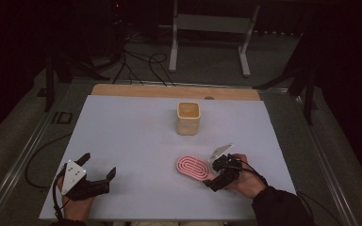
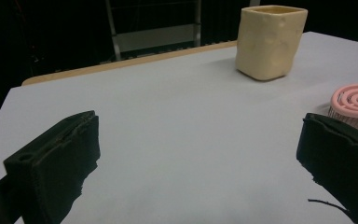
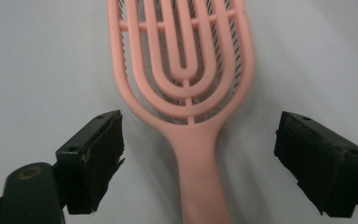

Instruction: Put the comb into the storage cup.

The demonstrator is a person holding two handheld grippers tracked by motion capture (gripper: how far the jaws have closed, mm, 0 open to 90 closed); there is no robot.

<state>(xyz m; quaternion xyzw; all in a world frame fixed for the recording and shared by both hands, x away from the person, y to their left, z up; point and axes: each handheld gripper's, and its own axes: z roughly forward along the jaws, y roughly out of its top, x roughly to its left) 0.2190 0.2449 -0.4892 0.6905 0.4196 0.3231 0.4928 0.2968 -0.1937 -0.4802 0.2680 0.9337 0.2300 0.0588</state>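
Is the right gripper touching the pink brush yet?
Apart. The right gripper view shows the right gripper open, with table showing between each jaw and the pink brush handle.

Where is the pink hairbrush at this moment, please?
In the high view the pink hairbrush lies flat on the white table, on the right near the front edge, in front of the cream cup; its handle lies between the right gripper's open jaws.

A pink vented hairbrush (image 3: 186,93) lies flat on the white table, bristles down.
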